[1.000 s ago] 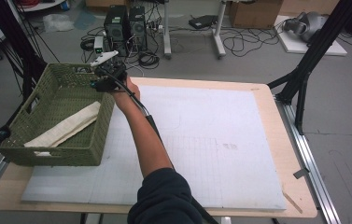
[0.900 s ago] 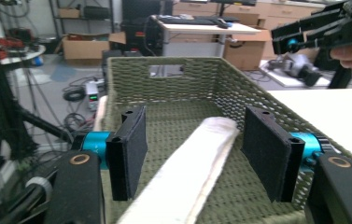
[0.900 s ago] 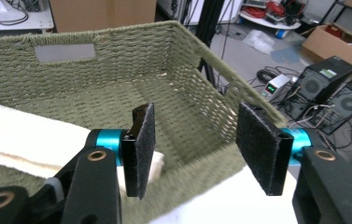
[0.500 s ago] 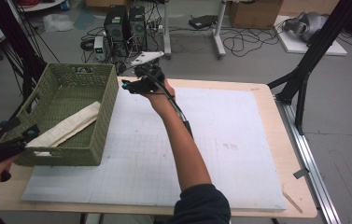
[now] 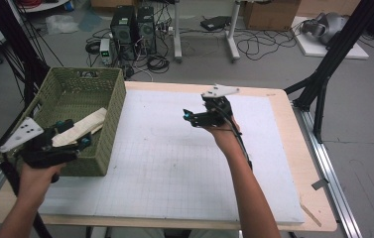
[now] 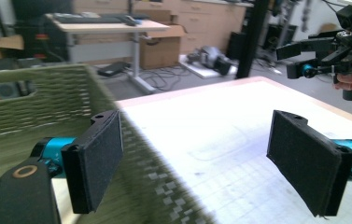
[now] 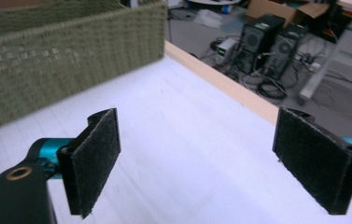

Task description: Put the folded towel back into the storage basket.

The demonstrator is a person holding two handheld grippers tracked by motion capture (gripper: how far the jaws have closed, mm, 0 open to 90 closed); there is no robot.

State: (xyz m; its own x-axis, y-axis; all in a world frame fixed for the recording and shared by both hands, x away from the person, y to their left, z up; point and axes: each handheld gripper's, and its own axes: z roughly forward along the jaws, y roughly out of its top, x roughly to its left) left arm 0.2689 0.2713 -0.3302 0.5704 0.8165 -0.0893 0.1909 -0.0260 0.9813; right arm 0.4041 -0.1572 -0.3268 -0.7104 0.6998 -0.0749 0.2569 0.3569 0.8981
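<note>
Left tongs [image 5: 70, 136] sit at the lower left of the high view, just over the near right corner of the green woven rectangular basket [image 5: 112, 106]. Their jaws are wide apart with nothing between them, and they've just been opening. In the left tongs' own view the basket's rim runs right under the left pad [image 6: 96, 161]. Right tongs [image 5: 188, 117] are up near the middle of the frame, held above the white gridded mat [image 5: 174, 163] that covers the wooden desk [image 5: 318, 198]. They're spread wide and empty too, also just been opening.

The thing being handled looks like the pale flat wooden slat [image 5: 83, 126], which lies at a slant inside the basket, its far end propped toward the right wall. Nothing is touching it as far as I can tell.

What could go wrong from here: the left tongs are very close to the basket wall, so a careless swing could hook the rim and drag or tip the whole basket, since woven stuff like that is probably light. The slat is leaning rather than lying flat, so a bump could shift it or slide it down. The cable trailing off the right tongs hangs along the forearm and could snag on a fast move
</note>
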